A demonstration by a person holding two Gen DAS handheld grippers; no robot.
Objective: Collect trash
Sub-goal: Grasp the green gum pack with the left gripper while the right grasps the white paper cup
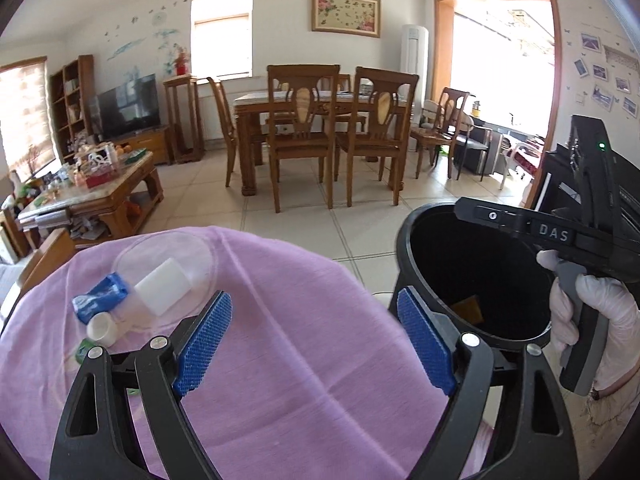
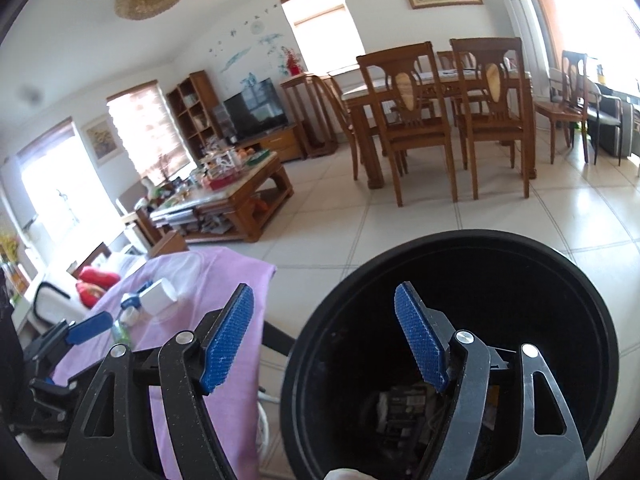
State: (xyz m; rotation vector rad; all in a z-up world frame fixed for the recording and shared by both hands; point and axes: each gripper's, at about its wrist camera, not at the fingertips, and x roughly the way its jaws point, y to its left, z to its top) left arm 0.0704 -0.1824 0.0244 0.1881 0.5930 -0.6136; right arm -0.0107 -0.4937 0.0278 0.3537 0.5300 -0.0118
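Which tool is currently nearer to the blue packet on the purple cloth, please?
Left. The left tool hangs open over the cloth just right of the blue packet; the right tool is open over the black bin.

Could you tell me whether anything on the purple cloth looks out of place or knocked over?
Yes: a white bottle lies on its side beside a crumpled blue wrapper at the purple cloth's far left.

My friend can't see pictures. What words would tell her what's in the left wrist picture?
An open left gripper with blue pads hovers over a purple cloth holding a blue wrapper, a white box and a small white cup. A black trash bin stands at right, a gloved hand beside it.
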